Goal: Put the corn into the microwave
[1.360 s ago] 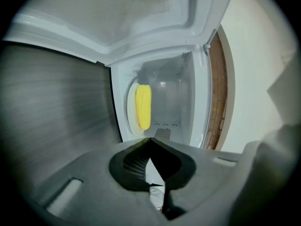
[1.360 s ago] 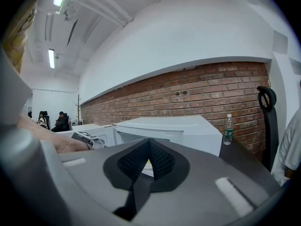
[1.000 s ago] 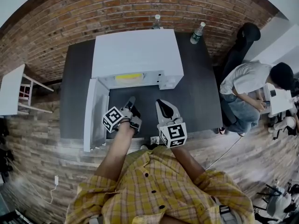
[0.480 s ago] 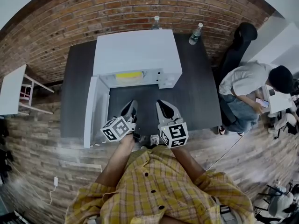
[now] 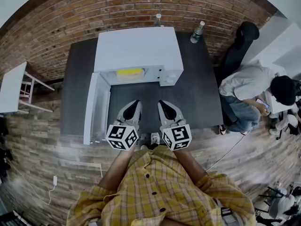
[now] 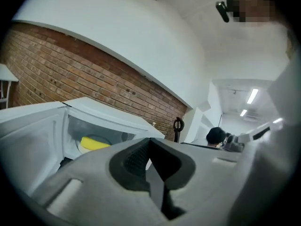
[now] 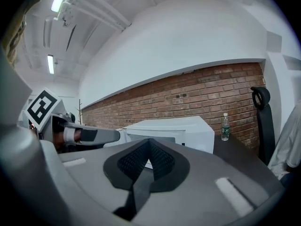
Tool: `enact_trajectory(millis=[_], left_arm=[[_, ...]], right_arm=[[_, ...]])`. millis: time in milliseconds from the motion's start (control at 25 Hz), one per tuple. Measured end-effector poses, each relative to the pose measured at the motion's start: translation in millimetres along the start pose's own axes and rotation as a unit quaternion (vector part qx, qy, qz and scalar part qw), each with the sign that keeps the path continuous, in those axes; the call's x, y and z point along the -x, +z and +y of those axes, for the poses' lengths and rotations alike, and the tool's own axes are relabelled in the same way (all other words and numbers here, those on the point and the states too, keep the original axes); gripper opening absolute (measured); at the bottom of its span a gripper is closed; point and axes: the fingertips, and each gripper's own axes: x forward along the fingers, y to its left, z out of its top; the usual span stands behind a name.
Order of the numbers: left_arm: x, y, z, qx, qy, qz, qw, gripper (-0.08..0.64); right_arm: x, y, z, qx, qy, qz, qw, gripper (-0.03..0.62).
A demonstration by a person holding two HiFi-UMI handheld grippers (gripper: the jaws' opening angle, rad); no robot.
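Observation:
The white microwave stands at the back of the dark table, its door swung open to the left. The yellow corn lies inside the cavity, and the left gripper view also shows the corn there. My left gripper hovers in front of the opening, apart from the corn, jaws shut and empty. My right gripper is beside it, level with it, also shut on nothing. In the right gripper view, the microwave is straight ahead, with the left gripper at the left.
Two water bottles stand at the table's back edge by the brick wall. A seated person and a black chair are to the right. A small white table stands to the left.
My left gripper has drawn back from the microwave, risen and rolled, so its marker cube now faces up. The right gripper has shifted only slightly. The corn stays inside.

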Motion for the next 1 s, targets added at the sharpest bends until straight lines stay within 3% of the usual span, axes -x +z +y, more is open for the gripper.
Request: enact_trajectory(millis=[160, 280, 360, 800, 1000], left_arm=[[9, 5, -5, -0.061, 0.023, -0.006, 0.9978, -0.003], [18, 10, -11, -0.144, 0.052, -0.01, 0.9882, -0.003], [21, 12, -15, -0.171, 0.061, -0.012, 0.9834, -0.003], [34, 19, -19, -0.184, 0.075, -0.03, 0.9797, -0.003], [35, 20, -24, -0.207, 0.074, -0.024, 0.9753, -0.003]], right_arm=[[5, 4, 3, 0.001, -0.001, -0.006, 1.0, 0.003], [9, 8, 3, 0.013, -0.004, -0.014, 1.0, 0.003], [11, 11, 3, 0.018, -0.006, -0.019, 1.0, 0.003], [18, 14, 8, 0.019, -0.002, -0.031, 0.999, 0.003], [20, 17, 9, 0.022, -0.002, -0.034, 0.999, 0.003]])
